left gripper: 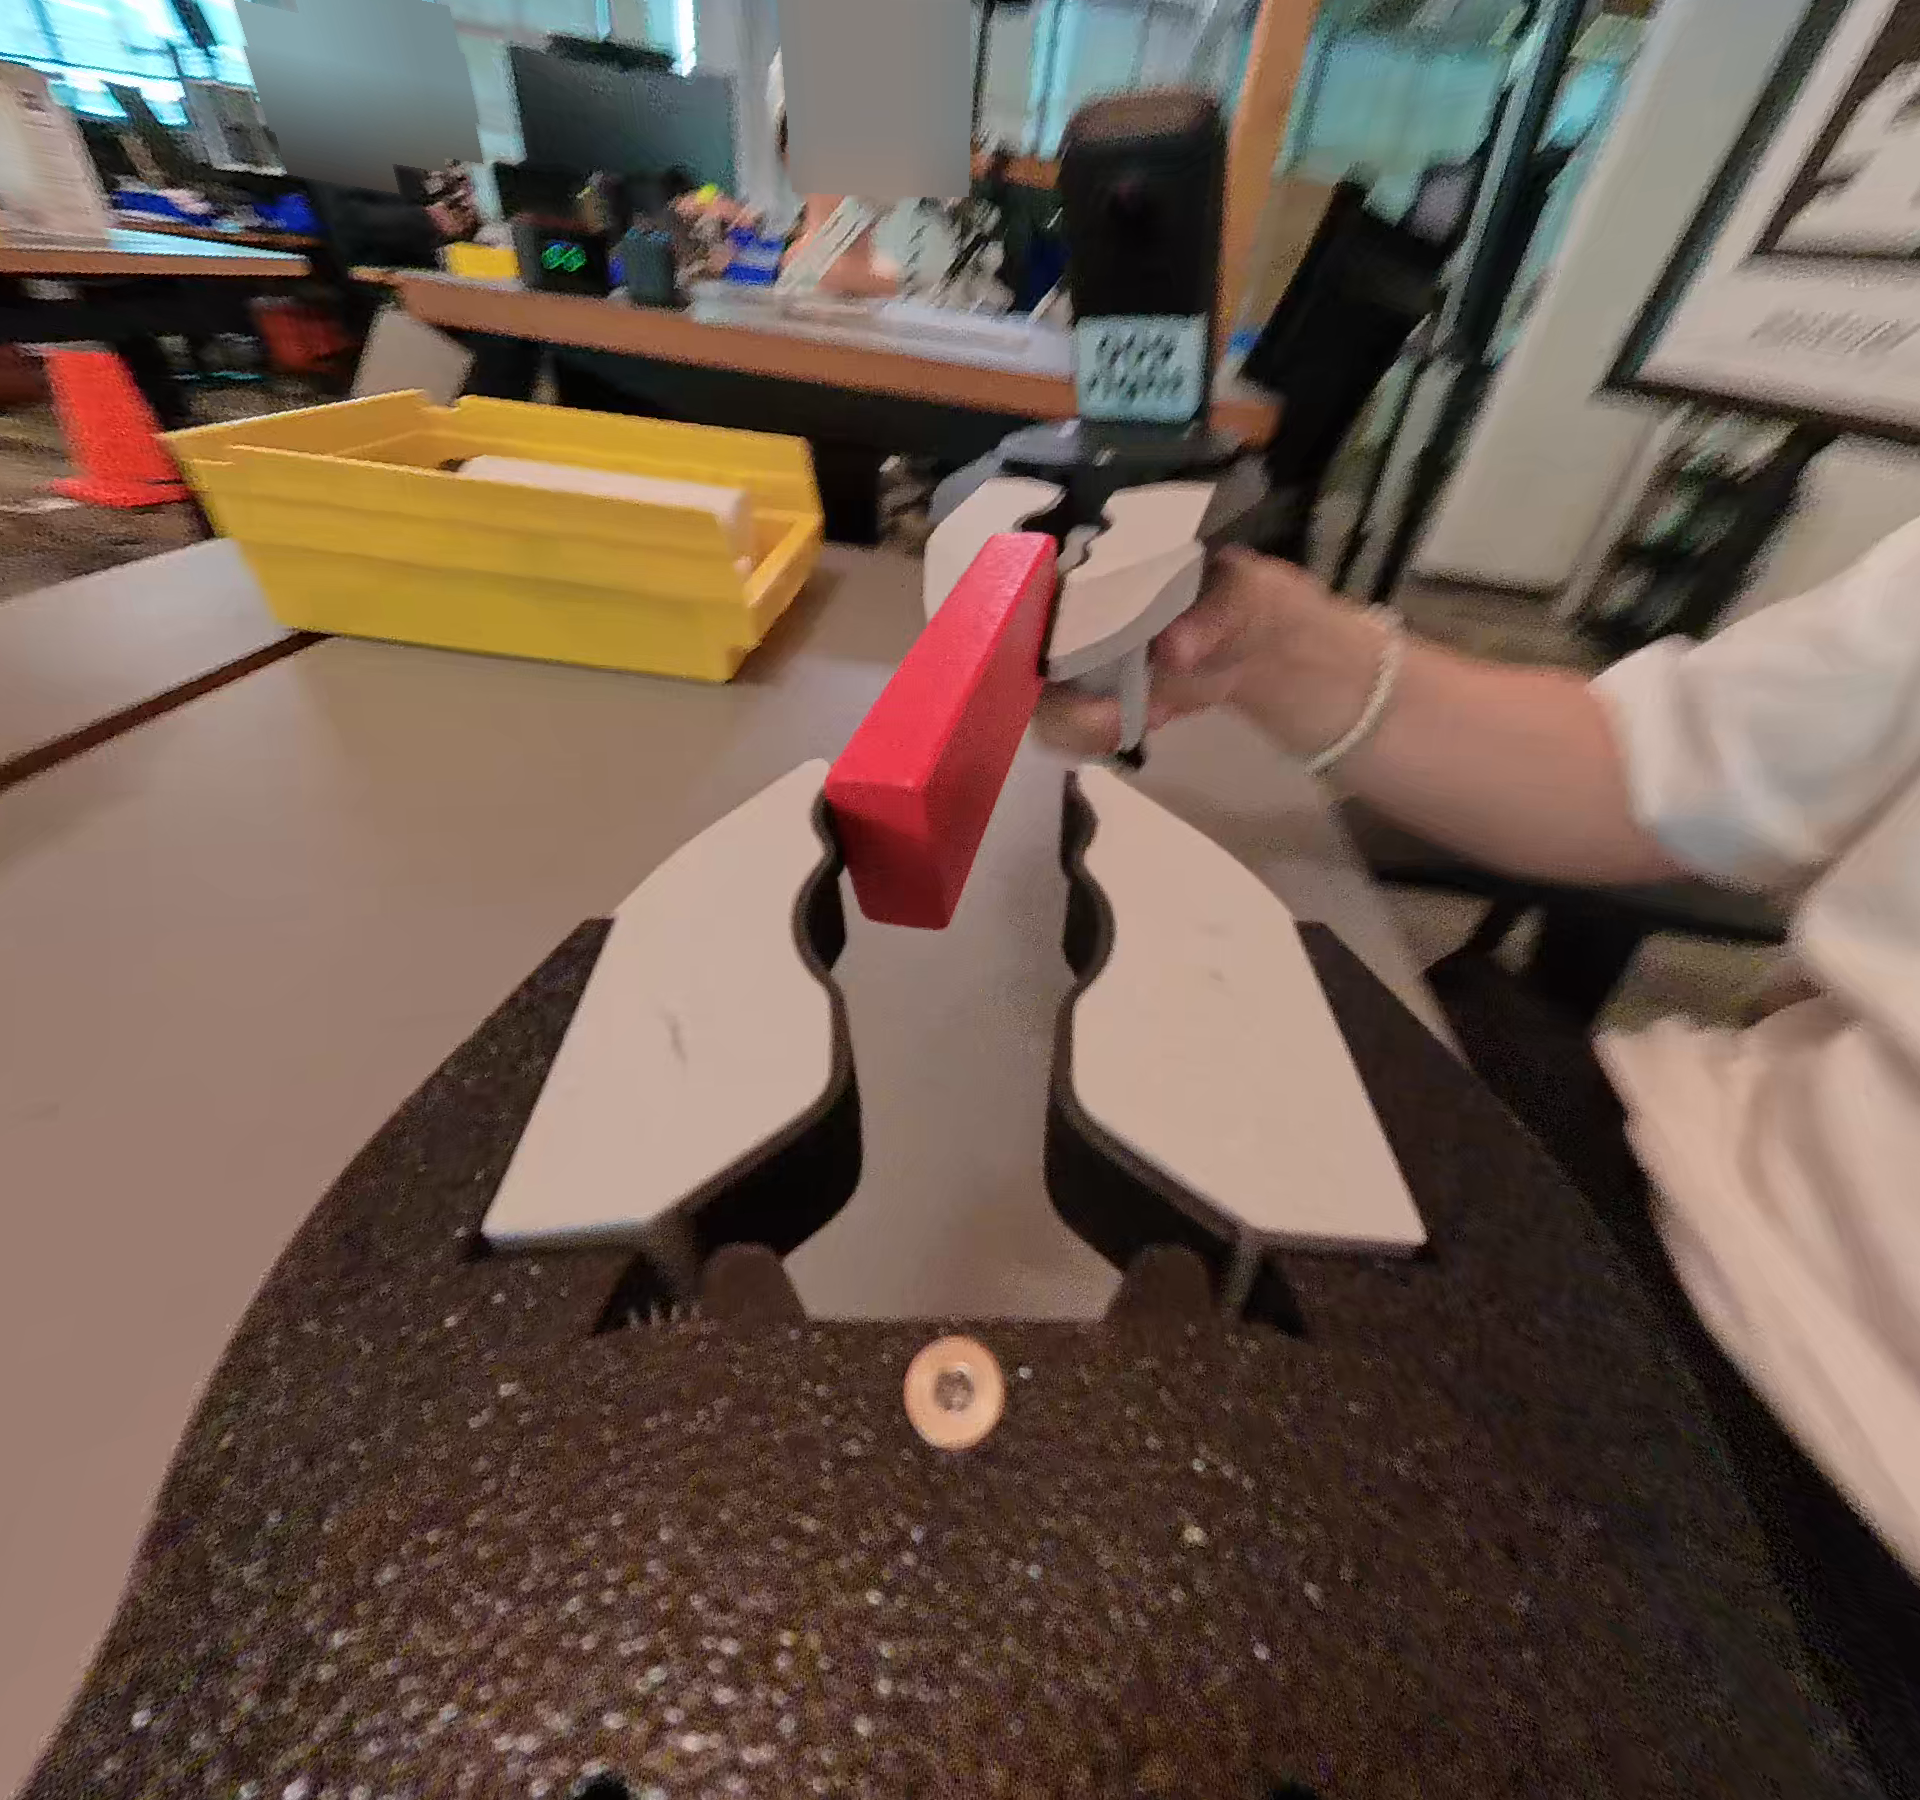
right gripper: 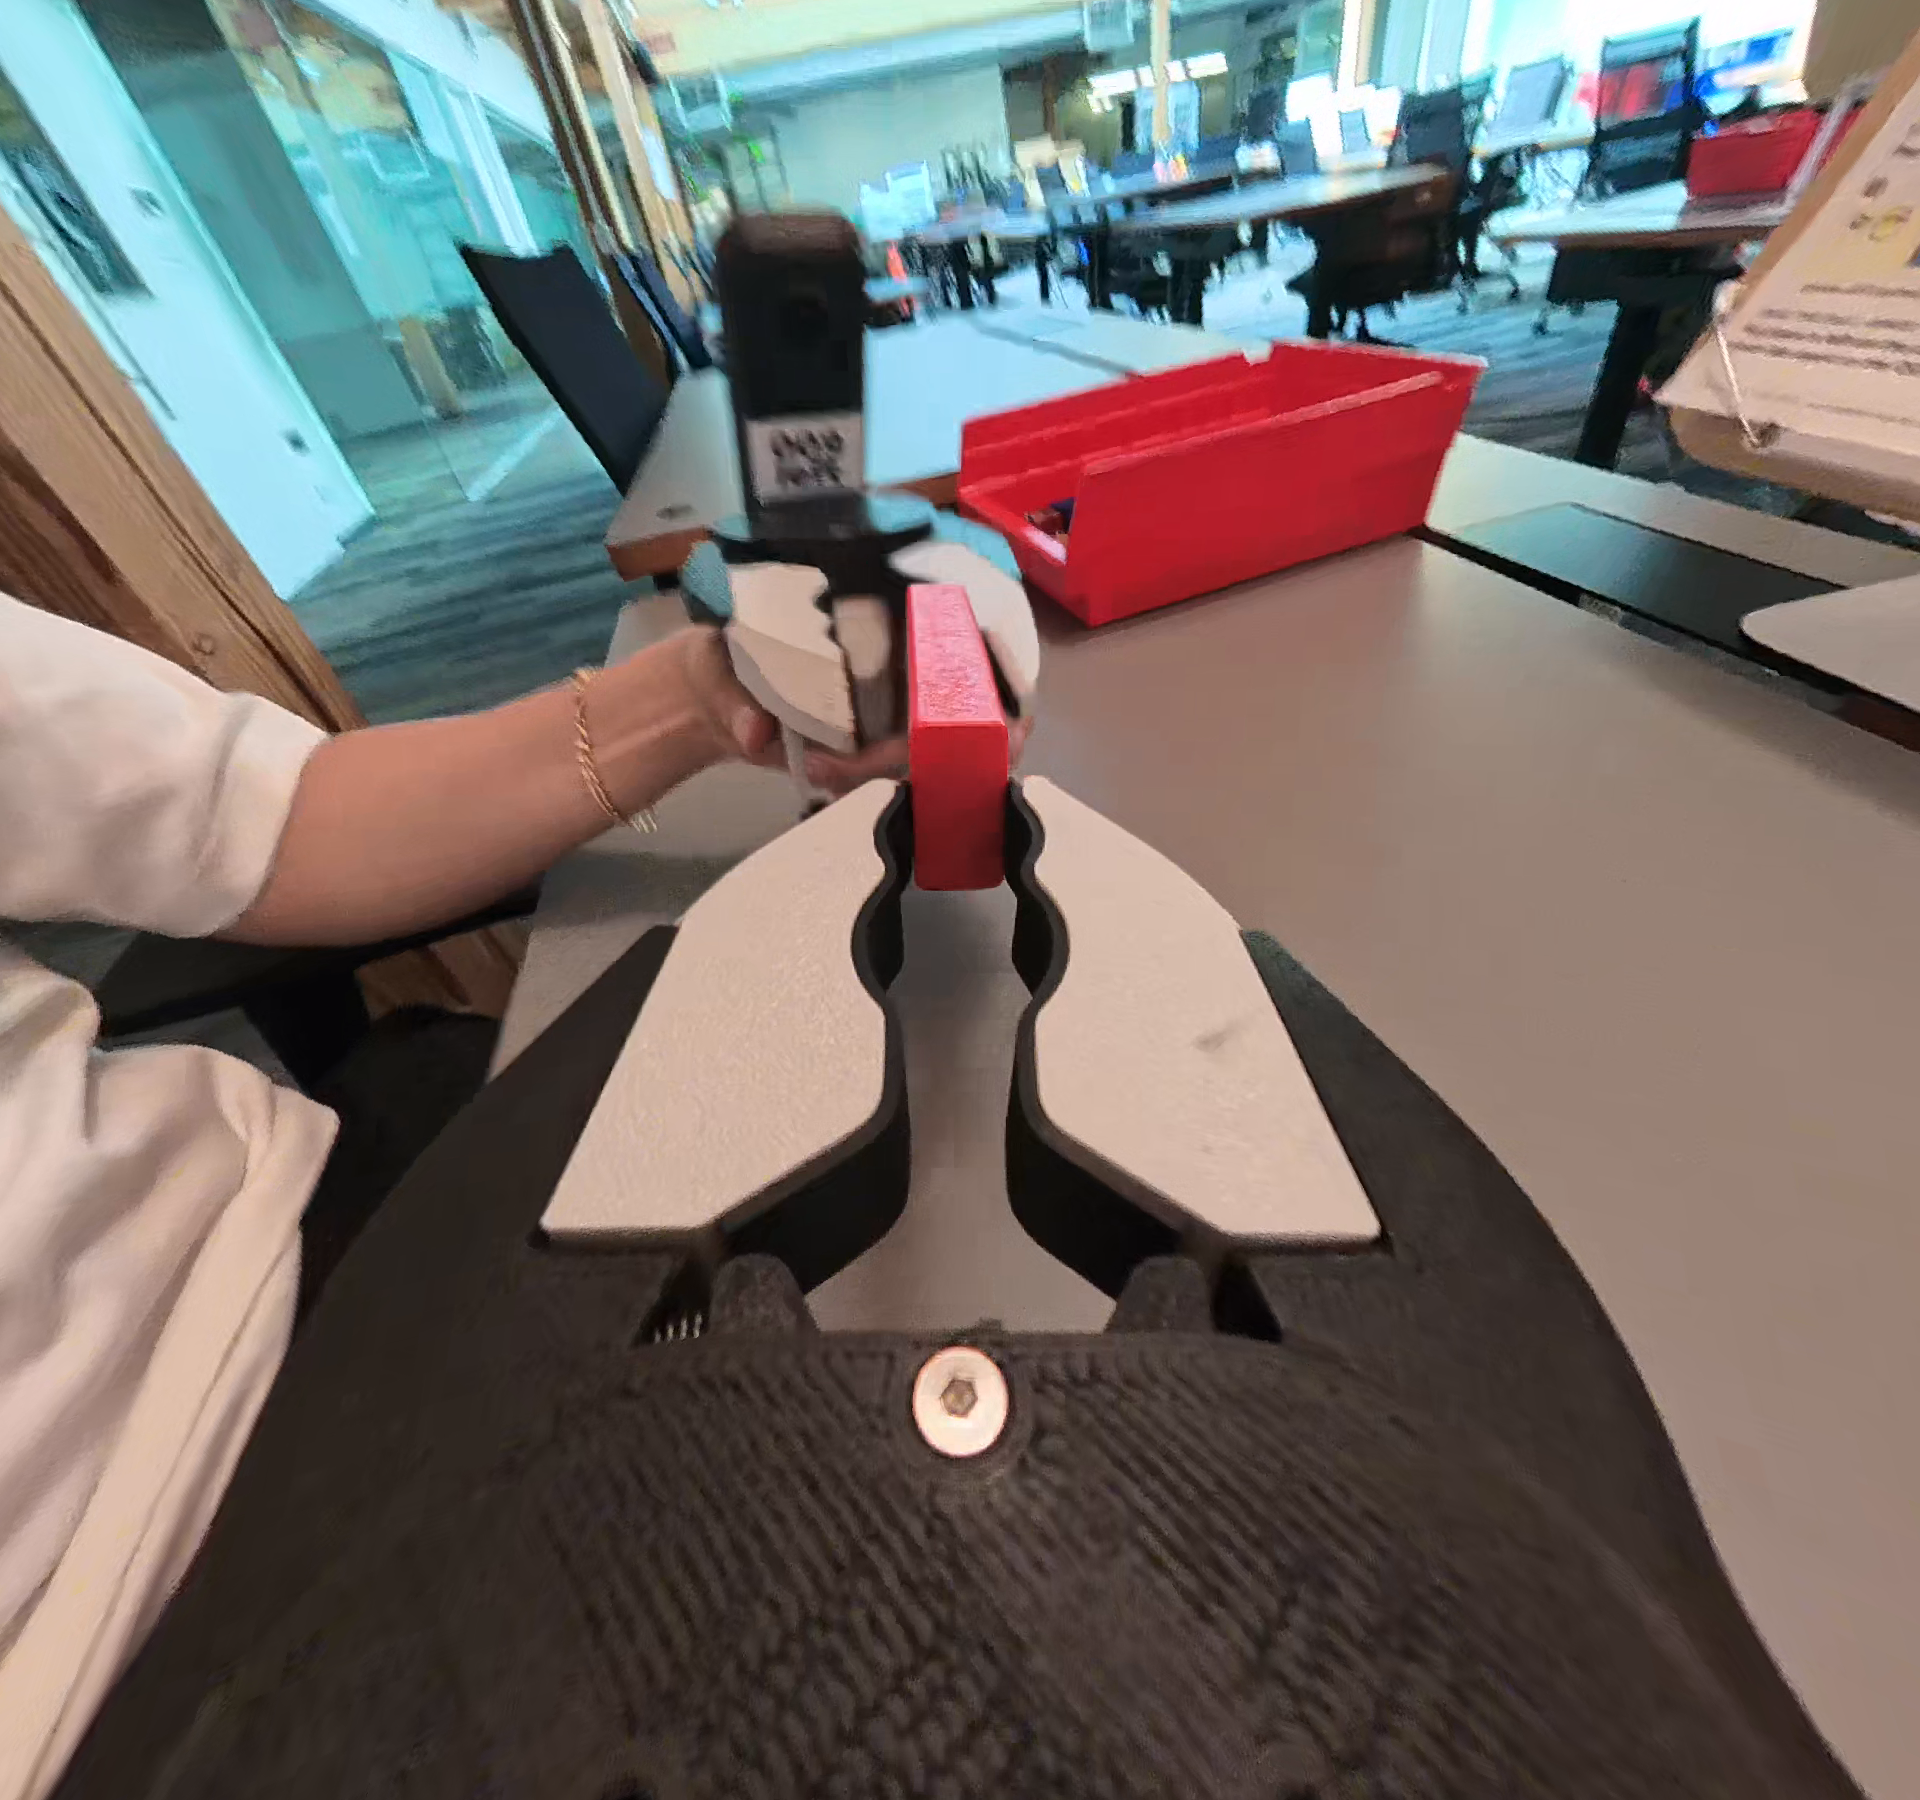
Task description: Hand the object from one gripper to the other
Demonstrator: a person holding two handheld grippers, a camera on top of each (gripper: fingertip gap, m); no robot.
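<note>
Block, red, flat, rectangular

A yellow bin and red bin sit on tables.

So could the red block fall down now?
It might. The right gripper pinches the red block only at one end, above the table. The left gripper is open around the other end: one finger is touching or nearly so, the other stands apart. If the right lets go before the left shuts, the block probably drops. A bump from that finger could also twist it.
</note>
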